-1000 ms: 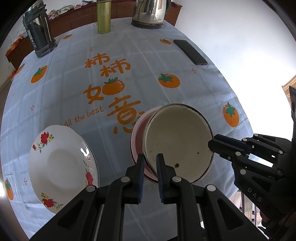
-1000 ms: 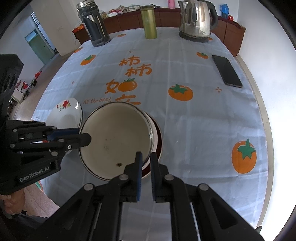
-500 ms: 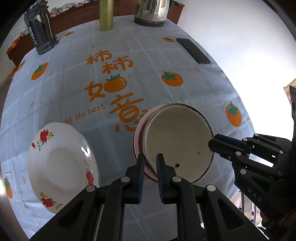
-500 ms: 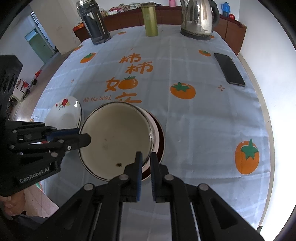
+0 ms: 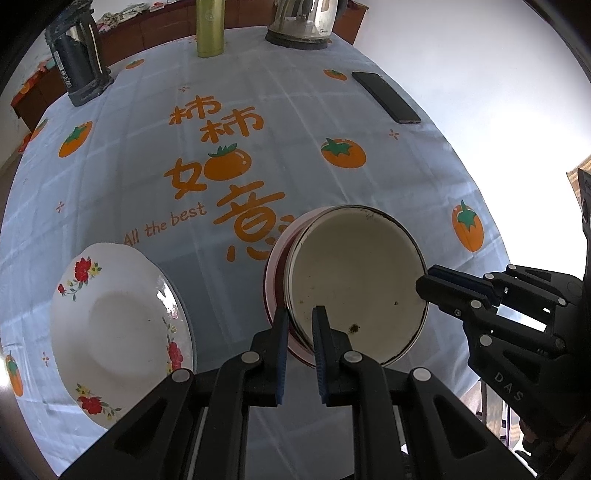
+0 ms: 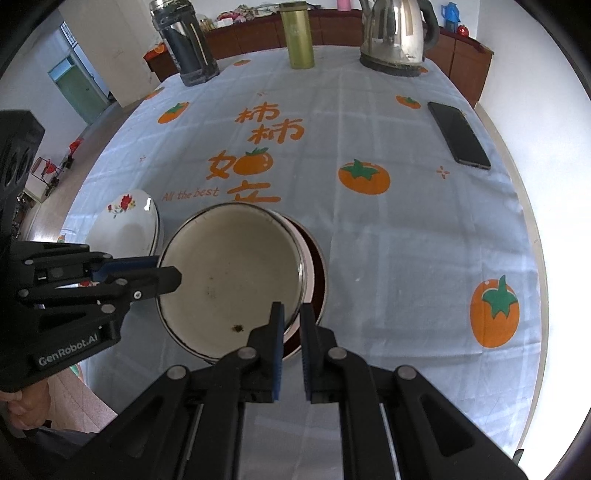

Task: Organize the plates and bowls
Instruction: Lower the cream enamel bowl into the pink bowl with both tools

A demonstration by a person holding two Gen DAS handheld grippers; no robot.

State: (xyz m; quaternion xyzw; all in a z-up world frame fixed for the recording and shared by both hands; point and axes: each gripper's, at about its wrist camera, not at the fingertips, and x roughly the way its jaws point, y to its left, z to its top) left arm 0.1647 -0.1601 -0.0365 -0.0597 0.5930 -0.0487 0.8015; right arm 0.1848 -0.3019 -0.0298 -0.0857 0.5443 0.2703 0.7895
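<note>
A cream enamel bowl (image 5: pixel 354 280) with a dark rim sits nested on a stack of dishes with a red outer one (image 5: pixel 275 258). My left gripper (image 5: pixel 299 317) is shut on the bowl's near left rim. My right gripper (image 6: pixel 291 314) is shut on the rim of the stack at its right side, and it shows in the left wrist view (image 5: pixel 428 280) at the bowl's right edge. In the right wrist view the bowl (image 6: pixel 229 273) has the left gripper (image 6: pixel 173 273) at its left rim. A white flowered plate (image 5: pixel 114 325) lies on the table to the left.
The table has a pale blue cloth (image 5: pixel 258 110) with orange persimmons. At the far end stand a kettle (image 6: pixel 399 33), a green tumbler (image 6: pixel 299 37) and a dark flask (image 6: pixel 188 48). A black phone (image 6: pixel 458 134) lies at the right. The table edge is close on the right.
Both grippers and the held bowl stack have drifted slightly; the table scene has shifted a little downward in both views. The grips have not changed.
</note>
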